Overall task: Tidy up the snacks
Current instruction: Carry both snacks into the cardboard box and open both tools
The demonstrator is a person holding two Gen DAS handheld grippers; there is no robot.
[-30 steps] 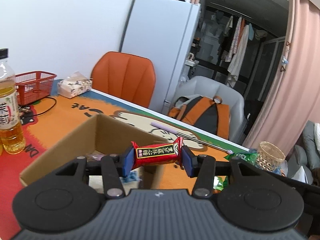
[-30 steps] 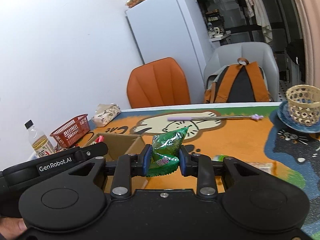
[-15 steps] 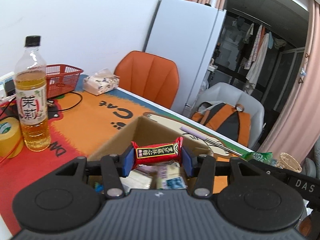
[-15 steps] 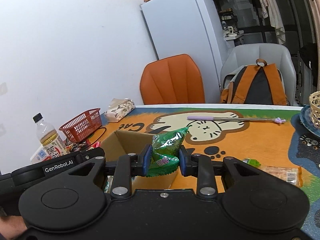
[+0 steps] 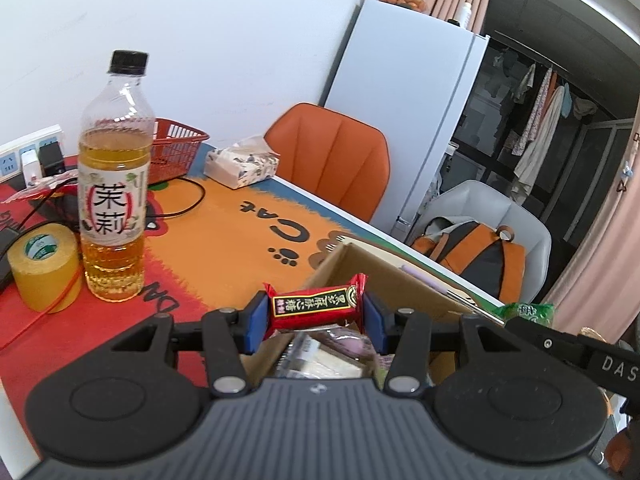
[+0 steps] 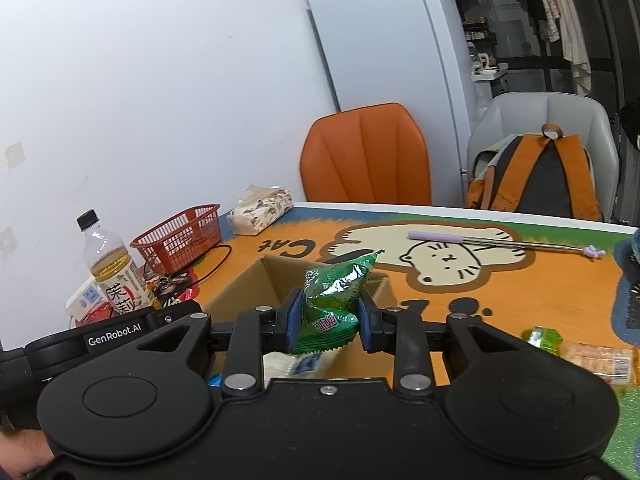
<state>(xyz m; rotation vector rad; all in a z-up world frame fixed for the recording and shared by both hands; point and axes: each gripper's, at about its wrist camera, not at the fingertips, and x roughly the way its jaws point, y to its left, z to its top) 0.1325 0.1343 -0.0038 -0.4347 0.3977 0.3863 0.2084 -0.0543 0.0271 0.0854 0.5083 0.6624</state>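
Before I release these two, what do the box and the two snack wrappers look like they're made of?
Box: plain brown cardboard, matte, with a raw cut rim. Red snack in the left gripper: glossy plastic film, going by its sheen and crimped ends. Green packet in the right gripper: shiny, crinkled film, possibly foil-lined.

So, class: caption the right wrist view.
Right gripper holds a crinkly green snack packet above the open brown cardboard box.

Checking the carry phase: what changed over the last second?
Both claws swung left over the cardboard box, bringing the tea bottle into view. Nothing let go: left claw still grips the red candy bar, right claw the green snack packet.
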